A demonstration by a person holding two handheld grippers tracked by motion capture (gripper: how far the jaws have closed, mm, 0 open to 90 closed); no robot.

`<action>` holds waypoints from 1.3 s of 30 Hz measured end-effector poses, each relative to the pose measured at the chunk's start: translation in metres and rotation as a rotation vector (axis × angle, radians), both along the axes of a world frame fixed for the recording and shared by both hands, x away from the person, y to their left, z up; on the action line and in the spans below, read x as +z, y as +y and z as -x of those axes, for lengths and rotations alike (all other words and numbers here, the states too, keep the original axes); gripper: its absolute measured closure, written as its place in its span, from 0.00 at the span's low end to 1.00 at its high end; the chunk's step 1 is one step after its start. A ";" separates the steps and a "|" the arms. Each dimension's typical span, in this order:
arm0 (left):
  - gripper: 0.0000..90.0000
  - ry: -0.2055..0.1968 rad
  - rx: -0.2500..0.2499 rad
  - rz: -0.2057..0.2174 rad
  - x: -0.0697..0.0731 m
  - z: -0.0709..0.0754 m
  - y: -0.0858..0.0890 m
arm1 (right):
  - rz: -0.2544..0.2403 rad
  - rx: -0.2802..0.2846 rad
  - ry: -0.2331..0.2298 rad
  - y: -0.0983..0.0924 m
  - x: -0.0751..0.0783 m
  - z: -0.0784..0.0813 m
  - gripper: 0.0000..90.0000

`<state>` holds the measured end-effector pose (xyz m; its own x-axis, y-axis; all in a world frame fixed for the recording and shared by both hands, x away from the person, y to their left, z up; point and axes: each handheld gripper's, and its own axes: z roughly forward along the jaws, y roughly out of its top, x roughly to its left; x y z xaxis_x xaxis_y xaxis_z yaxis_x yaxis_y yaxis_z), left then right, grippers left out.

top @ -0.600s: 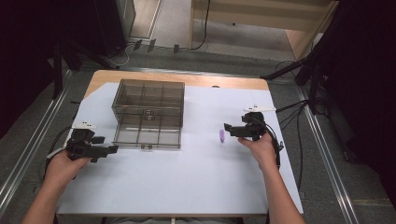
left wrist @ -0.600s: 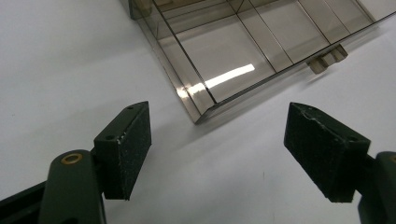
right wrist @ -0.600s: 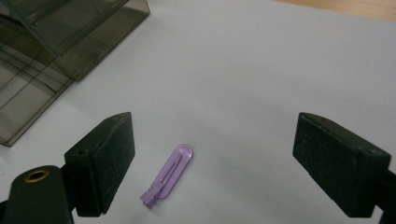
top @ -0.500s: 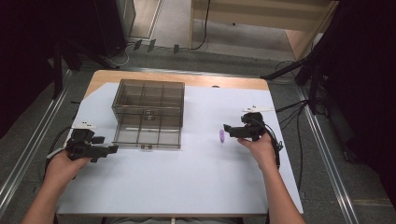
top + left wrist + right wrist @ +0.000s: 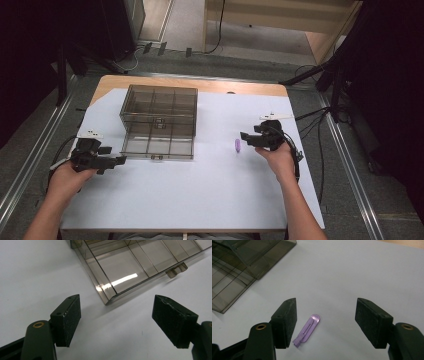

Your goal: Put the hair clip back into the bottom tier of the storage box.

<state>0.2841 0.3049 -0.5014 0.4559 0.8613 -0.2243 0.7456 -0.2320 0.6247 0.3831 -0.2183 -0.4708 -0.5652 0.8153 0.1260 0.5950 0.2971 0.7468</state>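
We are working at a table [image 5: 210, 200] covered with a smooth, matte white sheet. A smoke-tinted, transparent plastic organiser box [image 5: 159, 122] is standing on its far left part, opened out flat, thin dividers partitioning it into rectangular compartments. Every compartment we can see is holding nothing, and a small latch tab is projecting from its near edge.

We are holding the right gripper [image 5: 325, 322] just above the sheet with its jaws spread wide; the rough, black, block-shaped pads [image 5: 287, 323] are pressing on nothing. A purple clip [image 5: 308, 329] is lying flat on the sheet between them, close beside the left pad, apparently untouched. It is small, translucent and flat, with one rounded end and a slit along its length. In the high view it is lying right of the box, well apart from it.

We are holding the left gripper [image 5: 116, 323] with jaws equally spread, gripping nothing, near the box's near left corner.
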 end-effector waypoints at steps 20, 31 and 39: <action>0.27 0.004 0.017 -0.003 0.000 0.006 0.004 | 0.066 0.002 0.020 0.013 0.014 0.005 0.50; 0.27 0.005 0.026 -0.008 -0.001 0.011 0.006 | 0.092 -0.052 0.145 0.019 0.024 -0.001 0.62; 0.27 0.002 0.009 -0.015 -0.001 0.013 0.005 | 0.136 -0.073 0.245 0.028 0.024 -0.005 0.69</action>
<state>0.2708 0.3100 -0.5020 0.4481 0.8684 -0.2122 0.7485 -0.2347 0.6201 0.3879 -0.1902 -0.4469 -0.4705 0.8716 0.1377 0.7762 0.3346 0.5343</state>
